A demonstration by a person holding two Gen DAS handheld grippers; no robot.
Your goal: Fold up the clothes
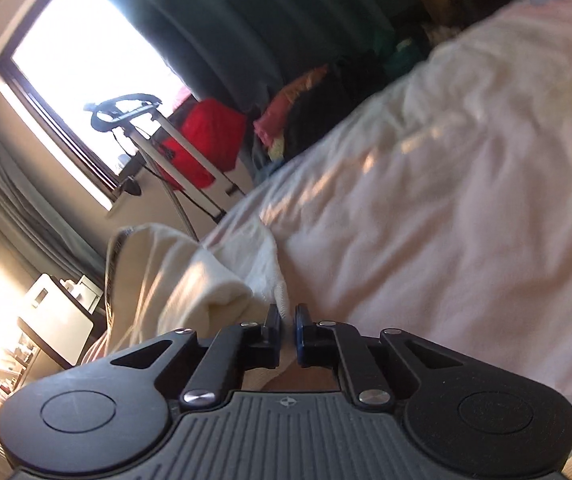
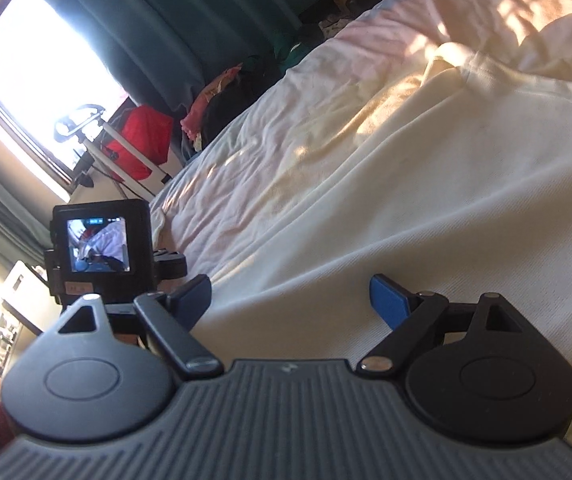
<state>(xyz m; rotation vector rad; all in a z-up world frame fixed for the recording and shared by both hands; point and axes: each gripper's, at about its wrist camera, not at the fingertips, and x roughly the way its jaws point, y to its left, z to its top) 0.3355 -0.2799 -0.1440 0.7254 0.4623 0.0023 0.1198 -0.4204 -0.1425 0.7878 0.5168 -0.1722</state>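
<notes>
**Cream garment: one corner gripped, folding barely begun**

Cream garment (image 2: 426,184) is seen spread across the bed (image 1: 446,200), over its pale pink sheet, wrinkled and not yet squared into any fold. In the left wrist view, a bunched edge of the same cloth (image 1: 221,280) is lifted near the bed's side, and a white corner of it is pinched between the nearly closed jaws of the left hand-held gripper (image 1: 288,326). The right hand-held gripper (image 2: 290,300) is held wide apart just above the fabric, with cloth lying under and between the fingers but not pressed by them; nothing is held there. The task is judged to be at its start: one corner is secured, a second grasp is still wanted, and all folds remain to be made. No finished pile can be made out.
</notes>
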